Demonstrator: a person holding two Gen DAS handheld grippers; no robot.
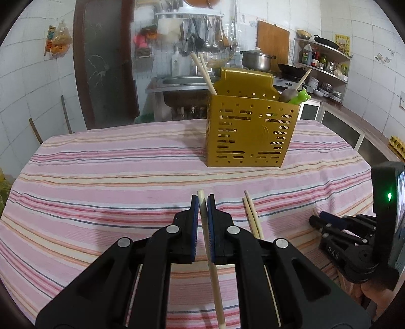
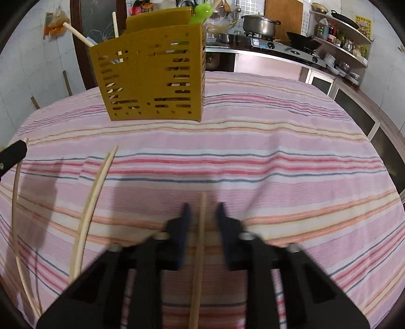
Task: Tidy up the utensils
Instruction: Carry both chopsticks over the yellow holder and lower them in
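Observation:
My left gripper (image 1: 202, 200) is shut on a pale wooden chopstick (image 1: 214, 278), held low over the striped cloth. My right gripper (image 2: 202, 210) is blurred. Its jaws stand a little apart, with another chopstick (image 2: 200, 253) lying between them and cloth showing on both sides of it. A pair of chopsticks (image 1: 253, 217) lies on the cloth between the two grippers, also seen in the right wrist view (image 2: 91, 202). The gold slotted utensil holder (image 1: 250, 136) stands further back on the table, with chopsticks (image 1: 205, 73) and a green frog-topped utensil (image 1: 301, 97) in it.
The table carries a pink striped cloth (image 2: 278, 151). Behind it are a sink (image 1: 182, 83), a stove with a pot (image 2: 260, 24) and a wok, shelves at the right, and hanging ladles on the wall. The left gripper's finger (image 2: 12, 154) shows at the right view's left edge.

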